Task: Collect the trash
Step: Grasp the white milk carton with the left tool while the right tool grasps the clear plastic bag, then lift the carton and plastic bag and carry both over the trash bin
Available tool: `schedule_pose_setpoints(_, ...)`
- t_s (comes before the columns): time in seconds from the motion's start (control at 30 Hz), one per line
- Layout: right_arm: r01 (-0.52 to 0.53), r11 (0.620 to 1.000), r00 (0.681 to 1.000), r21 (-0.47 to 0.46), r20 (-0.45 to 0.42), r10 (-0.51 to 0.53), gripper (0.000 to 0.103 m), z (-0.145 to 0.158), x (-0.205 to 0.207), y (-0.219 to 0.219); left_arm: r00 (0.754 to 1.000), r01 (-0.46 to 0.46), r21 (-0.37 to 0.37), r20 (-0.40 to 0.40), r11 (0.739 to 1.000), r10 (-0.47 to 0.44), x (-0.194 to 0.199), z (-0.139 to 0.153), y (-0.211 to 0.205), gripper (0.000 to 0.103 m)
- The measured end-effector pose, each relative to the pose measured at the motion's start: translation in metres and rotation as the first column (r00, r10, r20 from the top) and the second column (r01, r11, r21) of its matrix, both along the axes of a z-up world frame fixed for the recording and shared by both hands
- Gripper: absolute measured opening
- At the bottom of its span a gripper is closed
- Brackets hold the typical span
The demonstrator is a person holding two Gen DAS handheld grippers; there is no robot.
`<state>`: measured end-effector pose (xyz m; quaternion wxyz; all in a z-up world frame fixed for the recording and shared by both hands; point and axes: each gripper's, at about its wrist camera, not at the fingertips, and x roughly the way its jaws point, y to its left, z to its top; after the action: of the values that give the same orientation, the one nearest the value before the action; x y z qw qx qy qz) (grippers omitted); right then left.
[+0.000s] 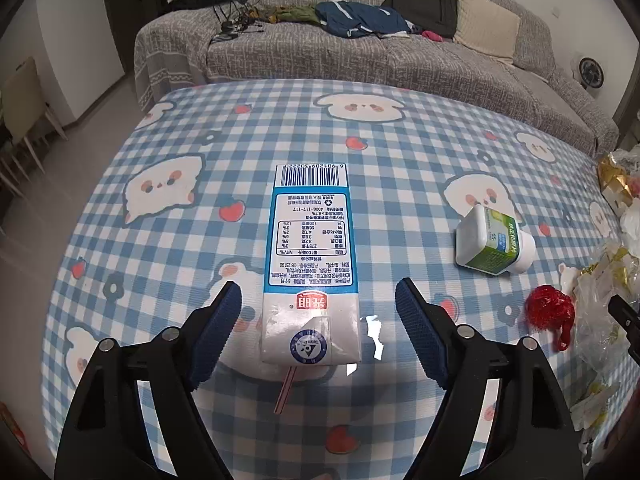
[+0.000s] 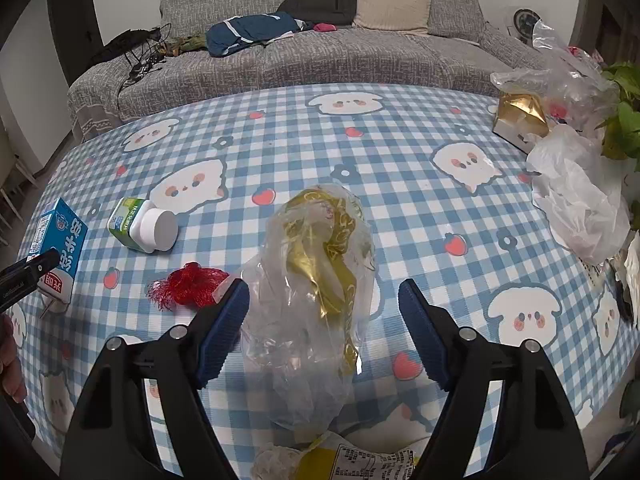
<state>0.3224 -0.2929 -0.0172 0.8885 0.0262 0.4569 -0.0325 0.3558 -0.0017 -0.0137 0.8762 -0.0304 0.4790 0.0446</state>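
Note:
A blue and white milk carton point(image 1: 310, 264) lies flat on the checked tablecloth point(image 1: 392, 148), its straw end toward me. My left gripper point(image 1: 318, 302) is open, its blue pads on either side of the carton's near end, not touching it. My right gripper point(image 2: 323, 304) is open around a crumpled clear plastic bag with gold wrapping point(image 2: 316, 300) inside. The carton point(image 2: 60, 248) and the left gripper's tip also show at the far left of the right wrist view.
A white and green bottle point(image 1: 494, 242) lies on its side and a red mesh net point(image 1: 550, 310) lies near it. Plastic bags point(image 2: 576, 200), a gold box point(image 2: 520, 118) and a plant point(image 2: 624, 120) crowd the table's right side. A grey sofa point(image 1: 360, 56) stands behind.

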Motion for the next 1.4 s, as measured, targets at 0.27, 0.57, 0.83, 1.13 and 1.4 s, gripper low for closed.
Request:
schedule_pose_setpoints(0.27, -0.014, 0.999, 1.0, 0.04, -0.014, 0.015, 0.052, -0.005, 0.005, 0.002, 0.998, 0.004, -0.013, -0.057, 1.0, -0.005, 0.007, -0.015, 0.002, 0.041)
schedule_pose_setpoints(0.57, -0.039, 0.998, 0.999, 0.052, -0.012, 0.039, 0.031, -0.005, 0.004, 0.005, 0.999, 0.042, -0.025, -0.023, 0.999, -0.042, 0.002, -0.011, -0.001, 0.039)
schedule_pose_setpoints(0.83, -0.032, 0.999, 0.999, 0.042, 0.017, 0.032, 0.027, 0.003, -0.005, 0.002, 0.998, 0.06, -0.009, 0.007, 0.998, -0.06, -0.012, 0.001, -0.008, 0.039)
schedule_pose_setpoints(1.13, -0.054, 0.998, 0.996, 0.041, 0.074, 0.05, 0.027, 0.024, -0.031, 0.015, 0.996, 0.084, 0.009, 0.035, 0.996, -0.084, -0.044, 0.017, -0.018, 0.039)
schedule_pose_setpoints(1.4, -0.084, 0.995, 0.991, 0.044, 0.104, 0.079, 0.027, 0.037, -0.057, 0.031, 0.993, 0.093, 0.018, 0.067, 0.995, -0.094, -0.077, 0.035, -0.021, 0.039)
